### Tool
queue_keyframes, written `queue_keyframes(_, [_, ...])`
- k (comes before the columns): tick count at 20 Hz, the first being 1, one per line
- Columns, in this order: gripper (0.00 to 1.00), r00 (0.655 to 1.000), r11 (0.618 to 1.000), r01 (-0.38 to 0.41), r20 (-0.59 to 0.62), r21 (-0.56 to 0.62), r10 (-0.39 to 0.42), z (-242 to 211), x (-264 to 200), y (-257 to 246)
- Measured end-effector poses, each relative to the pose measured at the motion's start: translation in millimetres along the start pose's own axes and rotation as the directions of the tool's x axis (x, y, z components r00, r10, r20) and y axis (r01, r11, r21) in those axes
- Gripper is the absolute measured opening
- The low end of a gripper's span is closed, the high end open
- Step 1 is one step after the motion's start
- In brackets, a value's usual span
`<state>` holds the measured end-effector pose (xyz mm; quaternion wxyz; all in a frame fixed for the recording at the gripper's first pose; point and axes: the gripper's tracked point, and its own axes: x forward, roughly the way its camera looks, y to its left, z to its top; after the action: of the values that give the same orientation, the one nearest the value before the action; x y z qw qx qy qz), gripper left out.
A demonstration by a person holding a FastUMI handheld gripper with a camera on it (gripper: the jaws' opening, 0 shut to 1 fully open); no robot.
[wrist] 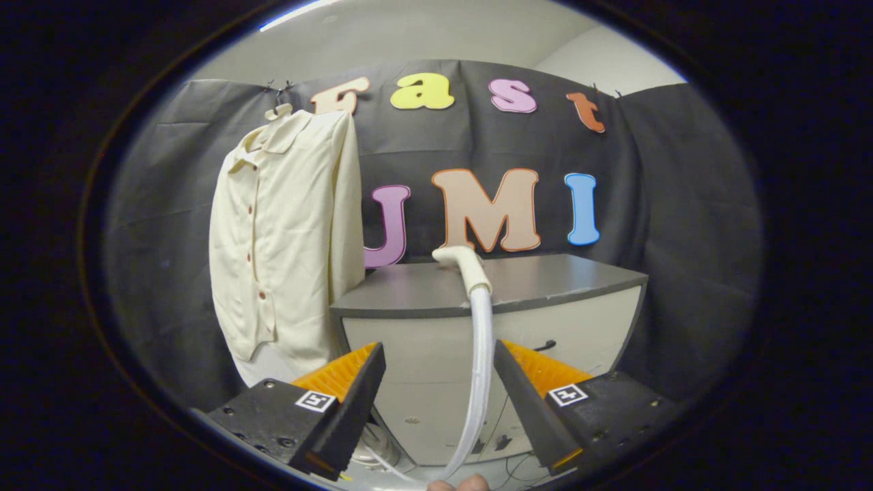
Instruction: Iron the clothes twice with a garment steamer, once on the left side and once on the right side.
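The gripper has its jaws apart, the steamer hose passing untouched between them. The cream shirt hangs upper left, beside the grey cabinet.

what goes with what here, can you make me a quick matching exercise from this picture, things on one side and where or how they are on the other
1. shirt
2. steamer head
3. hose
4. gripper

a. resting on the cabinet top
b. open, fingers apart
c. hanging on the booth wall
d. running down between the fingers

Pairs: 1-c, 2-a, 3-d, 4-b
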<state>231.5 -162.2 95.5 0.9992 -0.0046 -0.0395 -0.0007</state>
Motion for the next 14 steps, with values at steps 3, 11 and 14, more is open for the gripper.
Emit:
queue_keyframes(3, [0.98, 1.0, 1.0, -0.013, 0.013, 0.005, 0.013, 11, 33, -12])
queue_keyframes(11, [0.98, 1.0, 1.0, 0.022, -0.015, 0.003, -0.022, 36, 127, -41])
queue_keyframes(14, [0.97, 0.996, 0.999, 0.045, -0.076, 0.007, -0.044, 37, 158, -49])
